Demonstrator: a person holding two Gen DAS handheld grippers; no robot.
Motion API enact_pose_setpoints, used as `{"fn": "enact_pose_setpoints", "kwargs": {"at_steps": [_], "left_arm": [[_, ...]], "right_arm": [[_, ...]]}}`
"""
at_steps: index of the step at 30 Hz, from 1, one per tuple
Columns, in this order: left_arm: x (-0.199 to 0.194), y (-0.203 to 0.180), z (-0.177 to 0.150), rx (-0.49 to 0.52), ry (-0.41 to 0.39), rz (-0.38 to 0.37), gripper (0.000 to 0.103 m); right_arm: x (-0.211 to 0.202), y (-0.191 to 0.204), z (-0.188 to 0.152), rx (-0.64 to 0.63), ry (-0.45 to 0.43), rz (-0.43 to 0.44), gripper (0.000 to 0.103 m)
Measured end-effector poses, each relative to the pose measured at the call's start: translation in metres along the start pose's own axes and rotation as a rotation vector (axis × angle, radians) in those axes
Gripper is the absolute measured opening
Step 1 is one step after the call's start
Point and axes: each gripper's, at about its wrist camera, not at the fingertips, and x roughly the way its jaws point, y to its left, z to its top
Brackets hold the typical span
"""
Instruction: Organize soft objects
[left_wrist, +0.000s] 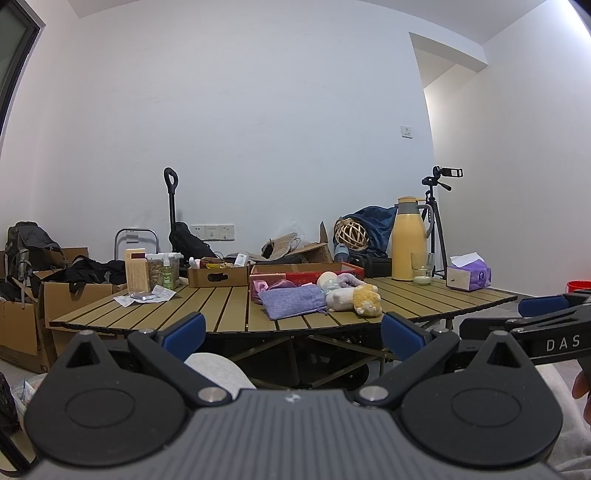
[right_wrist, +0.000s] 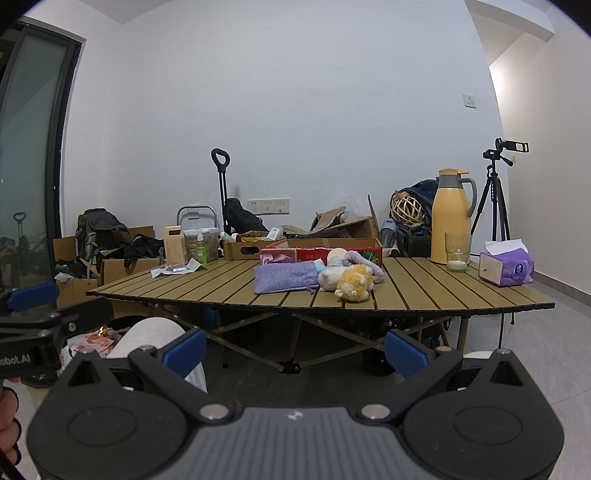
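Observation:
Soft things lie in a heap mid-table: a purple knitted pouch (left_wrist: 291, 301) (right_wrist: 285, 277), a white-and-yellow plush toy (left_wrist: 356, 300) (right_wrist: 347, 281), a lilac plush piece (left_wrist: 349, 281) (right_wrist: 364, 261) and pink cloth (left_wrist: 260, 286) (right_wrist: 275, 257). Behind them stands a low red box (left_wrist: 314, 274) (right_wrist: 340, 249). My left gripper (left_wrist: 293, 334) is open, held low in front of the table's near edge, empty. My right gripper (right_wrist: 294, 347) is open too, also short of the table and empty. The right gripper also shows at the right edge of the left wrist view.
A slatted folding table (left_wrist: 207, 310) (right_wrist: 443, 291) carries a yellow thermos (left_wrist: 408, 238) (right_wrist: 451, 214), a glass (left_wrist: 422, 267) (right_wrist: 458, 253), a tissue pack (left_wrist: 469, 275) (right_wrist: 508, 267), jars and a cardboard tray (left_wrist: 218, 275) (right_wrist: 245, 249). Cardboard boxes and bags stand at left, a tripod (right_wrist: 496, 195) at right. A person's knee (left_wrist: 218, 371) (right_wrist: 155, 338) is below.

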Motion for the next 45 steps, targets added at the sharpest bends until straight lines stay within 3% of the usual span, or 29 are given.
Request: {"fn": "enact_pose_setpoints", "kwargs": {"at_steps": [7, 16, 24, 27, 29, 33, 37, 39, 43, 45], "left_arm": [[0.023, 0.008, 0.004, 0.004, -0.001, 0.029, 0.103], [0.089, 0.026, 0.021, -0.056, 0.029, 0.033, 0.103], [0.162, 0.037, 0.023, -0.066, 0.07, 0.053, 0.103], [0.195, 0.04, 0.022, -0.072, 0.085, 0.052, 0.103], [0.22, 0.039, 0.02, -0.056, 0.087, 0.041, 0.103], [0.274, 0.03, 0.016, -0.036, 0.119, 0.001, 0.103], [0.331, 0.02, 0.011, -0.05, 0.169, -0.087, 0.103], [0.355, 0.012, 0.009, -0.038, 0.187, -0.127, 0.103], [0.406, -0.004, 0.004, -0.041, 0.233, -0.227, 0.097], [0.435, -0.011, 0.003, -0.062, 0.281, -0.26, 0.088]], "right_arm": [[0.012, -0.001, 0.004, -0.012, -0.016, 0.001, 0.103], [0.053, -0.012, 0.025, -0.046, -0.073, -0.029, 0.103], [0.123, -0.035, 0.042, -0.025, -0.061, -0.081, 0.103], [0.159, -0.048, 0.039, 0.0, -0.097, -0.082, 0.103], [0.187, -0.059, 0.036, 0.039, -0.048, -0.052, 0.103], [0.241, -0.071, 0.038, 0.035, 0.039, -0.029, 0.103], [0.287, -0.083, 0.044, 0.036, 0.08, -0.044, 0.099], [0.31, -0.087, 0.047, 0.031, 0.104, -0.058, 0.09], [0.36, -0.098, 0.049, 0.04, 0.175, -0.062, 0.084], [0.381, -0.103, 0.048, 0.033, 0.201, -0.077, 0.067]]}}
